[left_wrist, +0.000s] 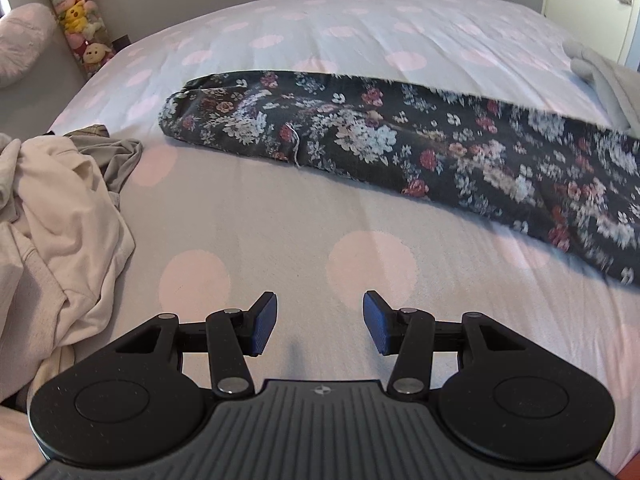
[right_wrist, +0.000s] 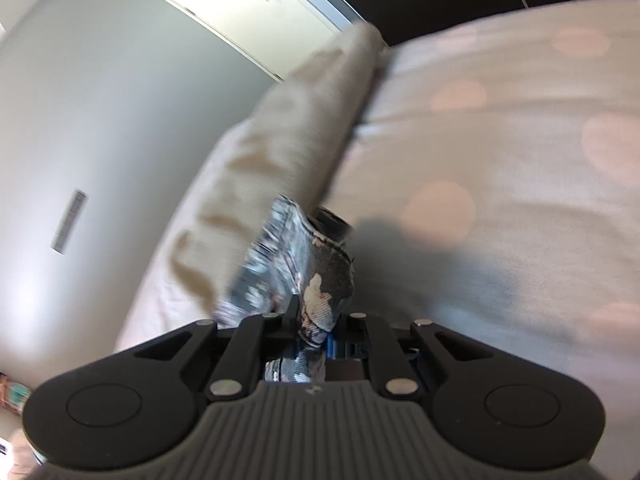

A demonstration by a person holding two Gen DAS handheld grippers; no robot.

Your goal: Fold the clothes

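Observation:
A dark floral garment lies in a long band across the bed, running from centre left to the right edge of the left wrist view, blurred at its right end. My left gripper hovers open over the bare sheet in front of it, nothing between its blue pads. In the right wrist view my right gripper is shut on a bunched end of the floral garment, which stands up out of the jaws above the bed.
A pile of cream and grey clothes sits at the left of the bed. The sheet is white with pink dots. A beige pillow lies near the bed's far side. A tube of plush toys stands by the wall.

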